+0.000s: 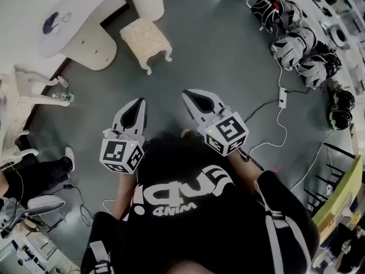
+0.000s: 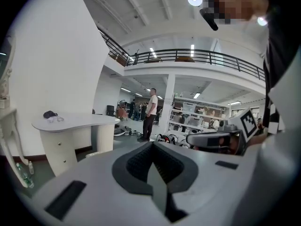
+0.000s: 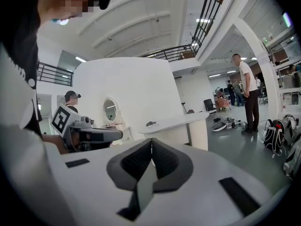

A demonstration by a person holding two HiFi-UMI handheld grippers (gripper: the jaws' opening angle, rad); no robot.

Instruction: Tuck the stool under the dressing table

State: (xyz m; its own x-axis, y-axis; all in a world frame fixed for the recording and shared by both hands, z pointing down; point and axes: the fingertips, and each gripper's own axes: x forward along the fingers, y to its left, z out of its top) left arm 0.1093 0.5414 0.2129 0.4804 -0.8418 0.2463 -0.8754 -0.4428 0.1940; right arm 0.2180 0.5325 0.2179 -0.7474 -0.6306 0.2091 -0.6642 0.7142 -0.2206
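Task is not started as far as I'm seeing. The stool (image 1: 145, 37) is standing upright on the grey floor (image 1: 217, 56), fully out in the open, just beside the rounded end of the dressing table (image 1: 85, 4) and its pedestal, not under the top at all. So nothing is done yet: I'm judging the whole job is left, meaning reaching the stool, getting hold of it and sliding it in beneath the tabletop edge.

I'm holding both grippers close in front of the torso, well apart from the stool and pointing roughly toward it. The left gripper (image 1: 139, 101) is showing its fingers (image 2: 138, 164) pressed together tip to tip, with nothing between them. The right gripper (image 1: 189, 94) is the same: fingers (image 3: 167, 161) closed against each other, empty, touching nothing. Both gripper views are looking over the closed jaws at the dressing table across the room.
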